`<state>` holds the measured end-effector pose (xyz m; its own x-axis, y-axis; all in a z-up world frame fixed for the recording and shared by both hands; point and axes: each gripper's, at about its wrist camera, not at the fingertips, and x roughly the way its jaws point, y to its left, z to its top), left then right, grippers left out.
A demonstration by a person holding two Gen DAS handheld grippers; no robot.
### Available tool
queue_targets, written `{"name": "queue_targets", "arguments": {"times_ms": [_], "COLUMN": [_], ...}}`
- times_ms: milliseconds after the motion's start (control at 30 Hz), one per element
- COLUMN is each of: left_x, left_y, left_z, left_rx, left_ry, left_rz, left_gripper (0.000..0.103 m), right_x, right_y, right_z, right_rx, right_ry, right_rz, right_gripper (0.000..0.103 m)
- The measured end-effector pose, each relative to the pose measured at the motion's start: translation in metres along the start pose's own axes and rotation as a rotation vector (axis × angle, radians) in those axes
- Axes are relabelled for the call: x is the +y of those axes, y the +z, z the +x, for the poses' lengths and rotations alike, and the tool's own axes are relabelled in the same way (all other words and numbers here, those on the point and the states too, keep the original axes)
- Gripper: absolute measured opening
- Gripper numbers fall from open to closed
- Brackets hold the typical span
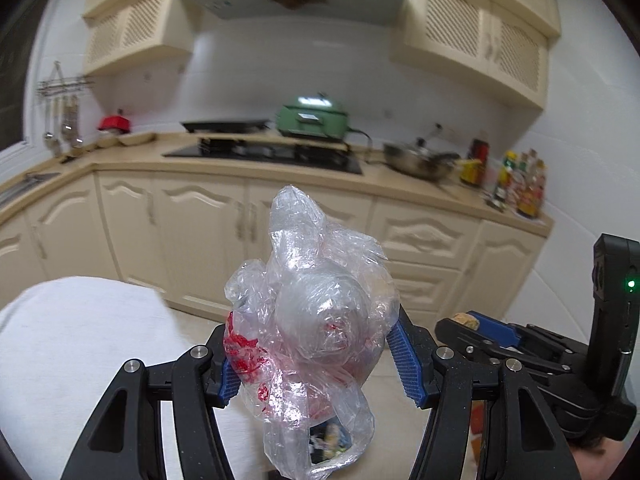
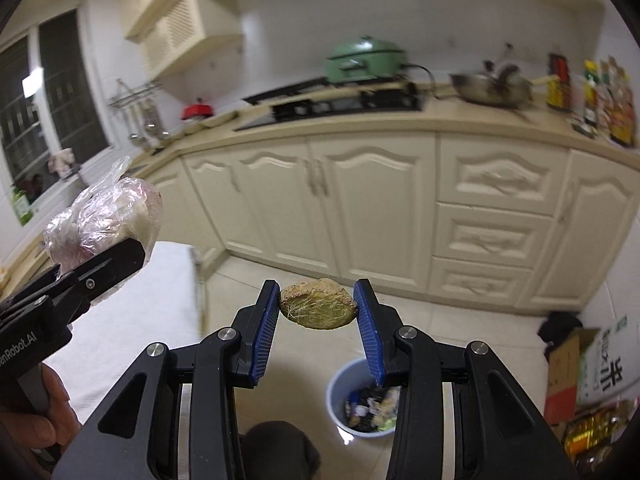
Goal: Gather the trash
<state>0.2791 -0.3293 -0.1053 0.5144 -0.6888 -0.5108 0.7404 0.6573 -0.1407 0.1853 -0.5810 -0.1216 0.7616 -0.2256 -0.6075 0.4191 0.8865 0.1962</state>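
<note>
Crumpled plastic bag and brownish, perhaps fibrous, lump held aloft.

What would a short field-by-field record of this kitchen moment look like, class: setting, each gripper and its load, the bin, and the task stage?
setting: kitchen with cream cabinets and a tiled floor
left gripper: shut on a crumpled clear plastic bag with red print
right gripper: shut on a brownish fibrous food scrap, exact kind unclear
trash bin: blue, on the floor below the right gripper, already holding litter
task stage: both items held in the air, not yet dropped in the bin
</note>
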Motion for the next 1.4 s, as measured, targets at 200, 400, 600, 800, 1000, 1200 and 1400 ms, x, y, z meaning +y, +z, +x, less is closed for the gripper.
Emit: {"name": "queue_targets", "arguments": {"times_ms": [200, 400, 600, 800, 1000, 1200, 1400], "left_x": [-0.008, -0.005, -0.009, -0.016, -0.019, -0.026, -0.033], "left_y": [0.009, 0.02, 0.03, 0.047, 0.052, 0.057, 0.047], "left_z": [0.051, 0.12, 0.187, 0.253, 0.3, 0.304, 0.275], "left_rx": [0.081, 0.203, 0.31, 0.394, 0.462, 0.415, 0.382], "left_ry": [-0.071, -0.091, -0.075, -0.054, 0.0, 0.062, 0.103], "left_rz": [0.017, 0.008, -0.006, -0.018, -0.03, 0.001, 0.029], "left_gripper": [0.058, 0.058, 0.058, 0.06, 0.09, 0.102, 0.102], "right_x": [-0.044, -0.075, -0.094, -0.107, -0.116, -0.127, -0.124], "right_y": [-0.012, -0.029, -0.046, -0.059, -0.071, -0.079, -0.078], "right_z": [0.025, 0.066, 0.107, 0.145, 0.171, 0.174, 0.168], "right_rx": [0.055, 0.141, 0.22, 0.29, 0.327, 0.326, 0.325], "right_ry": [-0.054, -0.067, -0.063, -0.054, -0.066, -0.082, -0.101], "right_rz": [0.058, 0.107, 0.145, 0.171, 0.205, 0.265, 0.282], "right_gripper": [0.039, 0.039, 0.039, 0.039, 0.061, 0.086, 0.103]}}
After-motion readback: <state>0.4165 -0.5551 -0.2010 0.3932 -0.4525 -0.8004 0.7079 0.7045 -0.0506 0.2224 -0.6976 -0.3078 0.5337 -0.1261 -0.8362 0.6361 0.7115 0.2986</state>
